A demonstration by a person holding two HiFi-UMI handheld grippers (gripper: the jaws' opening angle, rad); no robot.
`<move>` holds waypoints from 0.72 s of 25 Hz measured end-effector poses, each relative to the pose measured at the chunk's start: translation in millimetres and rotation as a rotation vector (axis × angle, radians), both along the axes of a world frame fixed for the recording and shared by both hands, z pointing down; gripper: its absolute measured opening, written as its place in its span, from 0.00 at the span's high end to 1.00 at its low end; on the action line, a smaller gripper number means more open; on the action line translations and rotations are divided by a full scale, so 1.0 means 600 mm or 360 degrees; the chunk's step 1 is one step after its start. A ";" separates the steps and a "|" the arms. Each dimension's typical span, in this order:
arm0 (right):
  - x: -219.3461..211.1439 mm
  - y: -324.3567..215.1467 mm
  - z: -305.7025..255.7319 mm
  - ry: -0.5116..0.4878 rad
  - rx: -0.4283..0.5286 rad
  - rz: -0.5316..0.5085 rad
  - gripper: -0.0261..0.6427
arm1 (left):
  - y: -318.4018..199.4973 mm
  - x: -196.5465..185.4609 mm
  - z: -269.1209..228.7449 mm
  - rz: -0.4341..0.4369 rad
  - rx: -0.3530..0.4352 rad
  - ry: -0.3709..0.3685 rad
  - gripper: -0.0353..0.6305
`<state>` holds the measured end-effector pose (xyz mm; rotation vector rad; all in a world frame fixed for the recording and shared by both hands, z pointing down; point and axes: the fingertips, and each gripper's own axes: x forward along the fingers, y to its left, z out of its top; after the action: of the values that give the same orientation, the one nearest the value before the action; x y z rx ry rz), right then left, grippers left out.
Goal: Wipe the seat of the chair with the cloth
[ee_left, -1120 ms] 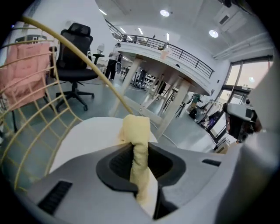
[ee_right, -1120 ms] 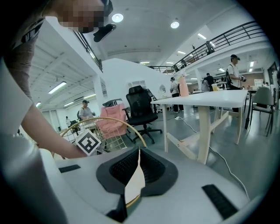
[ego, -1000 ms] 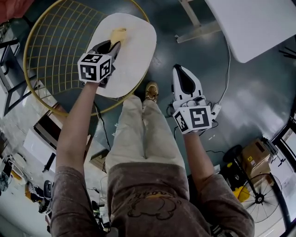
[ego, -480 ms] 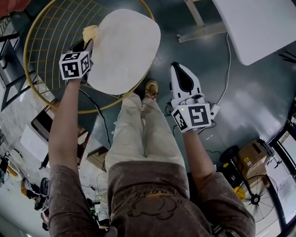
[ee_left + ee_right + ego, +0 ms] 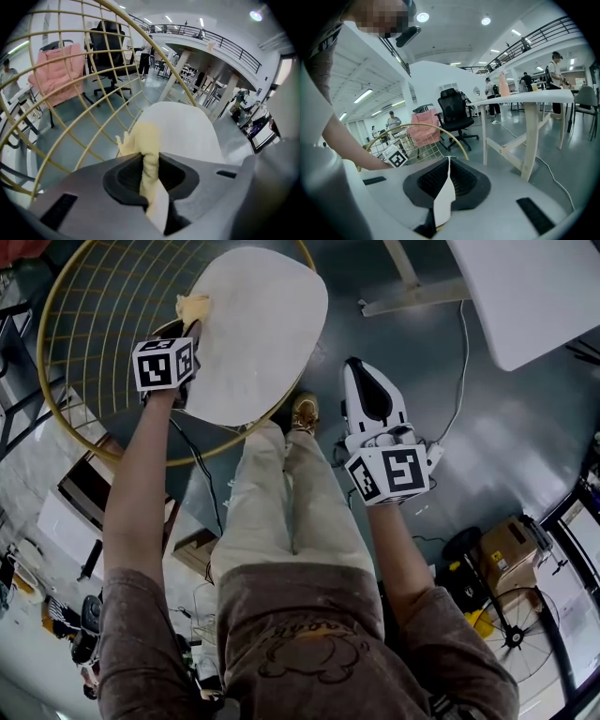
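Yellow cloth (image 5: pixel 192 307) pinched in left gripper (image 5: pixel 185 326), at left edge of white seat (image 5: pixel 262 324), which sits inside gold wire chair shell (image 5: pixel 89 306). Right gripper (image 5: pixel 362 376) jaws together, nothing between, beside person's leg (image 5: pixel 281 512).

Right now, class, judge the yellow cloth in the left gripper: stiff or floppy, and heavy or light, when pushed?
Probably floppy: the yellow cloth crumples into a fold between the left gripper's shut jaws and bunches beyond them. Likely light: that one pinch carries it. Pushed across the seat, it may bunch.
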<state>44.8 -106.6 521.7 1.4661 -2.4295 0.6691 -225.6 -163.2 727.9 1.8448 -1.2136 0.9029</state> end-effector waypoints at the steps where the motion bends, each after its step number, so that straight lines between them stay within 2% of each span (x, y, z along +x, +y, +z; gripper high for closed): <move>1: -0.004 0.000 -0.001 0.0000 -0.0002 -0.0004 0.91 | 0.002 0.003 -0.003 -0.0005 -0.0007 0.0022 0.83; 18: 0.001 0.006 -0.009 0.0012 0.0005 -0.0034 0.91 | 0.108 0.167 -0.003 0.0117 -0.0173 0.0324 0.83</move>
<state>45.7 -103.2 516.3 1.4390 -2.4379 0.6541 -125.3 -98.7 726.1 1.8536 -0.9602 0.7832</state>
